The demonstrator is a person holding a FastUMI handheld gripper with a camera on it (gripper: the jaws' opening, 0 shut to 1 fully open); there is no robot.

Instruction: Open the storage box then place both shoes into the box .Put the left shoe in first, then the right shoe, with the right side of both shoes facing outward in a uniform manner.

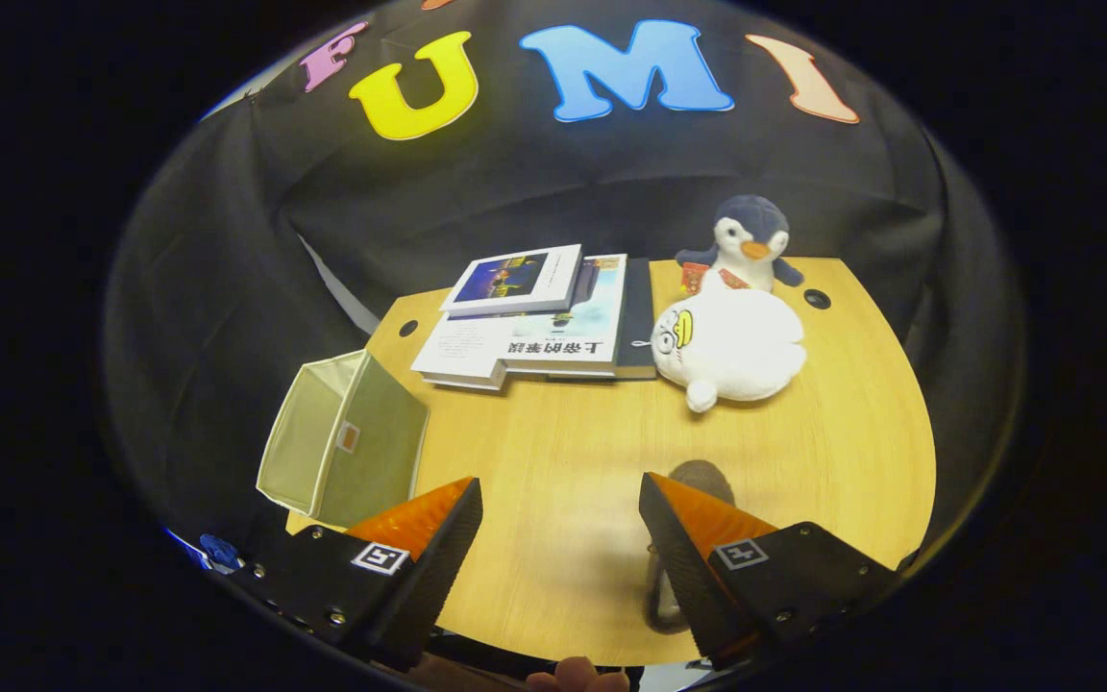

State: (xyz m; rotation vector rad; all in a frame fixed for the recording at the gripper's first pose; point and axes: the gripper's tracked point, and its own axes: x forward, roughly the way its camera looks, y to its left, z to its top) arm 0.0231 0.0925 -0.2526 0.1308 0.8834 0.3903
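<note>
Two fingers of the gripper stand wide apart above the wooden table, with nothing held between them and bare tabletop showing in the gap. Each finger mount carries a small square black-and-white marker tag. A grey shoe lies just behind the right finger, which hides most of it; only its rounded end and a strip of its side show, and contact with the finger cannot be determined. A fingertip of the person's hand shows below the fingers, at the near edge of the table.

Beside the left finger, at the table's left edge, the fabric storage box lies on its side, its opening turned away to the left. A small label sits on its facing wall; the writing is too small to read.

Beyond the fingers, a stack of books lies at the far side of the table. A white plush toy rests just right of the books, and a plush penguin sits upright behind it.
</note>
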